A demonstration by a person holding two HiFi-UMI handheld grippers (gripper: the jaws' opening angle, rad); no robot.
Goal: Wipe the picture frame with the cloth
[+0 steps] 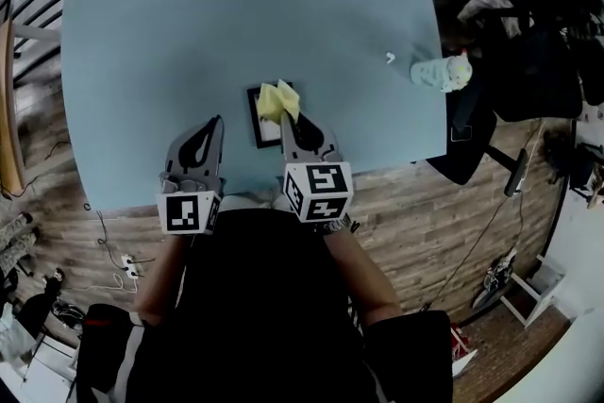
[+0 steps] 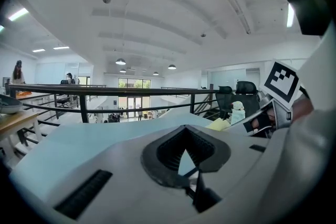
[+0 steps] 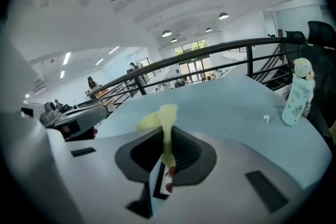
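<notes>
My left gripper (image 1: 215,124) sits at the table's (image 1: 170,33) near edge, jaws closed to a slit, empty. My right gripper (image 1: 287,118) pinches the yellow cloth (image 1: 278,99) over the picture frame's (image 1: 260,125) right side. I judge wiping barely under way, with most of the frame left. Count: two grippers, one cloth, one frame, and one bottle (image 1: 441,72) farther right.
</notes>
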